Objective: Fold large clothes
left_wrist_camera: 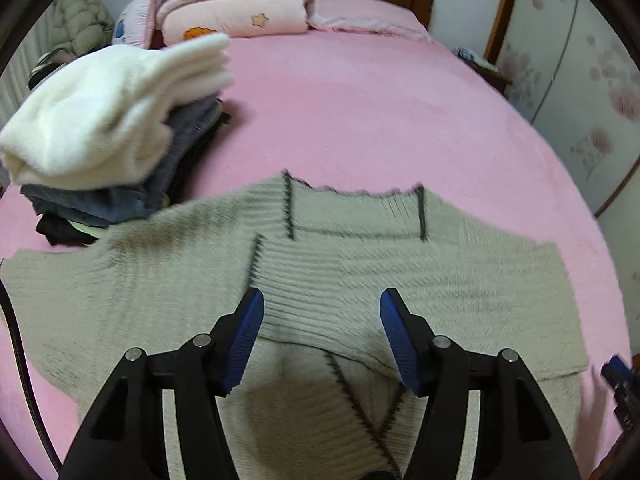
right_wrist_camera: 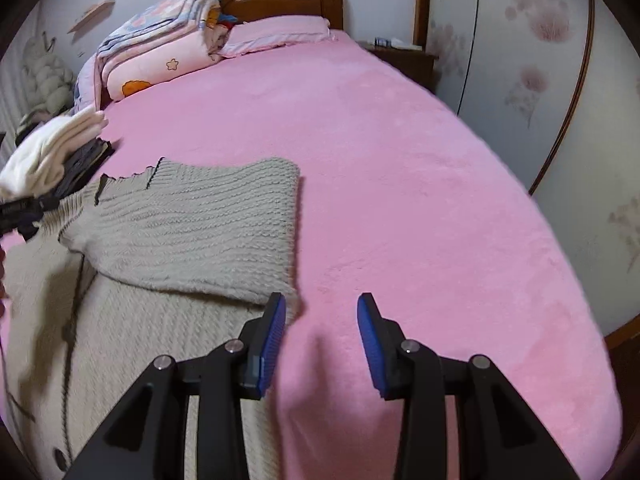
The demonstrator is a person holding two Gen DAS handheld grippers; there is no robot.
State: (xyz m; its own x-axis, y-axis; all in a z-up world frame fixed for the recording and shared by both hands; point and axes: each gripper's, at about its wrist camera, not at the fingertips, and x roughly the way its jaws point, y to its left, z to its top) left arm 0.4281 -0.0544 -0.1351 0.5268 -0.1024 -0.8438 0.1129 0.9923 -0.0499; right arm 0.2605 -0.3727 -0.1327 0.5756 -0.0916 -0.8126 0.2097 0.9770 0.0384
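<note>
Right wrist view: pink bed (right_wrist_camera: 400, 160), wooden headboard (right_wrist_camera: 280, 0), floral wall (right_wrist_camera: 532, 72).

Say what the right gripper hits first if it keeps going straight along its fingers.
Probably the bare pink bedsheet. The right gripper is open and empty, pointing down at the sheet just right of the folded grey knit cardigan. Its left finger may graze the cardigan's edge; depth is unclear.

Beige ribbed cardigan (left_wrist_camera: 360, 280) with dark trim, pink bedspread (left_wrist_camera: 380, 120), white folded garment (left_wrist_camera: 100, 120), blue-padded tools
</note>
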